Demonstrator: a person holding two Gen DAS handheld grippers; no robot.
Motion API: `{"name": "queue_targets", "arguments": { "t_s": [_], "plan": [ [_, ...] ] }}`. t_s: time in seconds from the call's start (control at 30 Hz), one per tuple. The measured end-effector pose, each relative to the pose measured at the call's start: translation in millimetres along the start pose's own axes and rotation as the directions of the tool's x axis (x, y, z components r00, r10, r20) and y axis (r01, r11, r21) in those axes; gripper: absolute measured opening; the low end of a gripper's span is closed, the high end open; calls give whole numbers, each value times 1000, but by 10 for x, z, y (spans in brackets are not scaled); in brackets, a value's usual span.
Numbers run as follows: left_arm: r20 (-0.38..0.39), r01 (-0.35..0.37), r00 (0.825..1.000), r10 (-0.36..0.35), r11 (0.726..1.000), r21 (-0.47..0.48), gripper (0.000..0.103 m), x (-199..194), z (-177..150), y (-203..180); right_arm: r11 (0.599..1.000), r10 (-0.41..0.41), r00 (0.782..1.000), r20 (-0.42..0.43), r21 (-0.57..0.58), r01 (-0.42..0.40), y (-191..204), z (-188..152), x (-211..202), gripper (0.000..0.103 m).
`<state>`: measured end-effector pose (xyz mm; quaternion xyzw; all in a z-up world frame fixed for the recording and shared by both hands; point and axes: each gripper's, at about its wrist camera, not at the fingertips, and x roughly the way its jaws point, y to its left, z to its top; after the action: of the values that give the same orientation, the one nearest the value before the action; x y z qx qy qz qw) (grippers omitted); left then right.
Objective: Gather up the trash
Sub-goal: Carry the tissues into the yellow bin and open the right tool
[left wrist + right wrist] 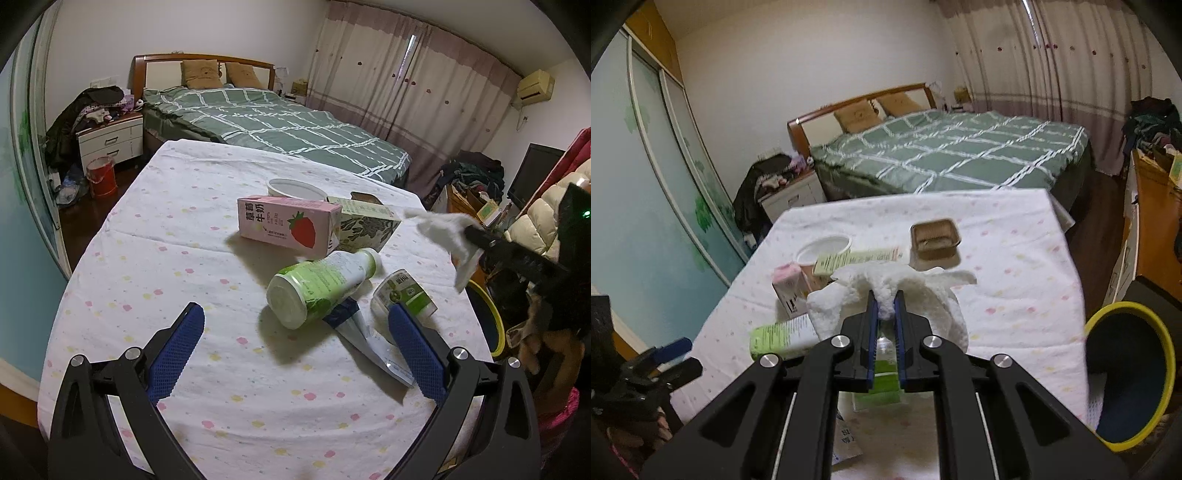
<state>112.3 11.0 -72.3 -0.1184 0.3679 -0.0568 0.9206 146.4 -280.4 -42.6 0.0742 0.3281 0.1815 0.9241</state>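
While most trash still lies on the worktop (184,221), the right gripper (885,299) is clenched on a crumpled white tissue (923,291), held above the cloth.

The left gripper (295,332) hangs released over the bottle (317,284); cartons, cups and a wrapper remain. The yellow-rimmed bin (1167,354) stands just past the worktop's right edge, the way clear.

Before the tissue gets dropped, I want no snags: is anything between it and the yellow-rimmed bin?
Nothing visible is. The right gripper holds the white tissue above the table, its jaws shut on it. The yellow-rimmed bin stands open beside the table's right edge, with only clear air across to it.
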Motion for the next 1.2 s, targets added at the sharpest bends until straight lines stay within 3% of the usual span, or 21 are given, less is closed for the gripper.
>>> {"name": "queue_targets", "arguments": {
  "t_s": [0.17, 0.37, 0.7, 0.93, 1.03, 1.1, 1.2],
  "plan": [
    [-3, 7, 1000, -7, 1000, 11, 98, 8, -5, -50, 998, -60, 998, 35, 33, 59, -263, -4, -242, 8],
    [-17, 20, 1000, -20, 999, 29, 98, 77, -26, -149, 974, -187, 982, 20, 130, 183, -879, -140, -399, 8],
    [-33, 32, 999, -30, 997, 70, 98, 131, -42, -345, 878, -391, 917, -77, 267, 397, -1944, -518, -399, 9],
    [-48, 38, 998, -33, 995, 93, 98, 179, -39, -462, 826, -440, 885, -154, 317, 466, -2347, -762, -264, 9],
    [-53, 42, 998, -37, 994, 103, 98, 208, -38, -505, 806, -459, 871, -173, 330, 491, -2457, -825, -236, 17],
    [-53, 47, 998, -41, 993, 110, 98, 215, -42, -529, 799, -466, 867, -176, 337, 498, -2477, -845, -232, 34],
    [-57, 51, 997, -45, 992, 119, 98, 237, -43, -551, 793, -477, 862, -171, 339, 507, -2480, -859, -261, 40]
  ]
}}
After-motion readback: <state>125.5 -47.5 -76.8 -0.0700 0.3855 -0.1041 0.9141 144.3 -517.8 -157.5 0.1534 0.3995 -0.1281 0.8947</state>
